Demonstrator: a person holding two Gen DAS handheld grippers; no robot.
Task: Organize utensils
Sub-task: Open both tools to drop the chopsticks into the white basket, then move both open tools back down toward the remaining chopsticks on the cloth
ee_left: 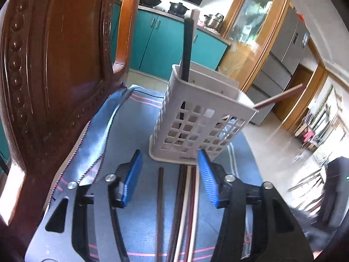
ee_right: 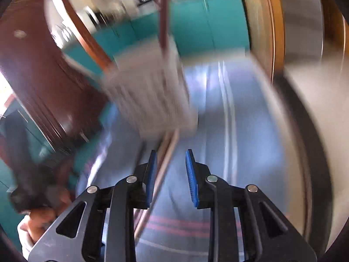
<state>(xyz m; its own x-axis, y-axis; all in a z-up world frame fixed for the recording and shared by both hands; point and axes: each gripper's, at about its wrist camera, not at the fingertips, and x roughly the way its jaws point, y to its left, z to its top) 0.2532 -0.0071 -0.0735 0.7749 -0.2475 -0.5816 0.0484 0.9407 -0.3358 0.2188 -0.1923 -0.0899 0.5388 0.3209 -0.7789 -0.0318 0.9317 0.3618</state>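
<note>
1. We are looking along the left claw (ee_left: 170,174), whose blue pads are standing spread apart with nothing pinched between them.
2. A bundle of chopsticks (ee_left: 185,207) is lying flat on the blue striped cloth (ee_left: 139,224) covering the bench, running lengthwise under the gap between the left claw's pads, closer to the right pad; we are seeing no pad touching them.
3. One darker chopstick (ee_left: 160,205) is lying a little apart, left of the bundle, also within the gap.
4. Just beyond the pad tips the white slotted utensil holder (ee_left: 196,128) is standing upright on the cloth, the far ends of the chopsticks reaching its base.
5. A black stick (ee_left: 187,50) is standing in the holder's back left corner, and a reddish-brown stick (ee_left: 281,97) is leaning out over its right rim.
6. A carved wooden chair back (ee_left: 54,65) is rising on the left.
7. We are finding the right wrist view heavily blurred; the right claw (ee_right: 171,174) is standing partly spread and empty.
8. There the chopsticks (ee_right: 161,170) are lying just beside the left pad, and the holder (ee_right: 150,93) is standing ahead to the left.
</note>
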